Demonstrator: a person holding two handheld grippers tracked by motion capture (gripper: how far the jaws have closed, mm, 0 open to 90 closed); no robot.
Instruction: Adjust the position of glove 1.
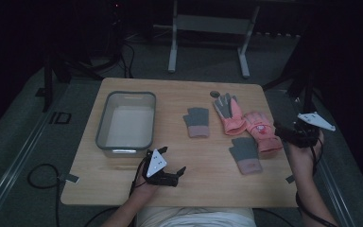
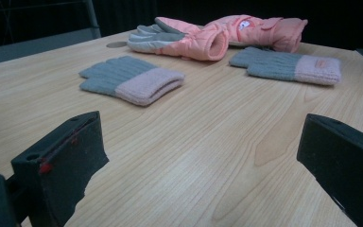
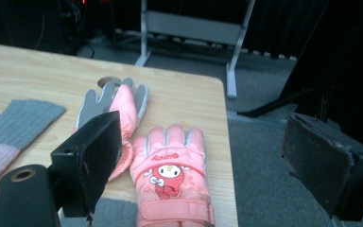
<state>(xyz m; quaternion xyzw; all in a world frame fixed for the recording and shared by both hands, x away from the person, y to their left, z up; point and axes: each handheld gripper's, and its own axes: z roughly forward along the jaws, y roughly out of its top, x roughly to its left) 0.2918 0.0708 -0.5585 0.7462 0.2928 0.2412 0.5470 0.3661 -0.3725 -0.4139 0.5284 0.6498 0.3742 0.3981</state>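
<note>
Worktop (image 1: 123,170): pale wood, carrying 4 gloves and 1 bin.

Item 1. Cartoon glove (image 1: 262,130) (image 3: 172,182): pink padded, printed back up, near the right edge of the worktop, cuff toward the person. It lies just beside item 2 and partly over the far edge of item 4.

Item 2. Grey-palmed glove (image 1: 229,113) (image 3: 118,111): pink padded, grey palm up, fingers pointing away from the person.

Item 3. Centre knit glove (image 1: 197,122) (image 2: 130,78): grey with pink cuff, flat, alone mid-worktop.

Item 4. Near knit glove (image 1: 245,155) (image 2: 288,65): same make, lying nearest the person.

Item 5. Clear bin (image 1: 105,124): left half of the worktop, nothing seen inside it.

Right gripper (image 1: 286,135) (image 3: 203,161): held off the right edge, jaws wide apart, aimed at the cartoon glove, touching nothing.

Left gripper (image 1: 175,176) (image 2: 198,156): low over the near worktop, jaws wide apart, holding nothing, pointing toward the gloves.

Step in hand, as judged: approach to a first pick, most likely the cartoon glove. Next move calls for lowering the right gripper onto it and closing on the padded fabric alone, without snagging the knit glove beneath.
</note>
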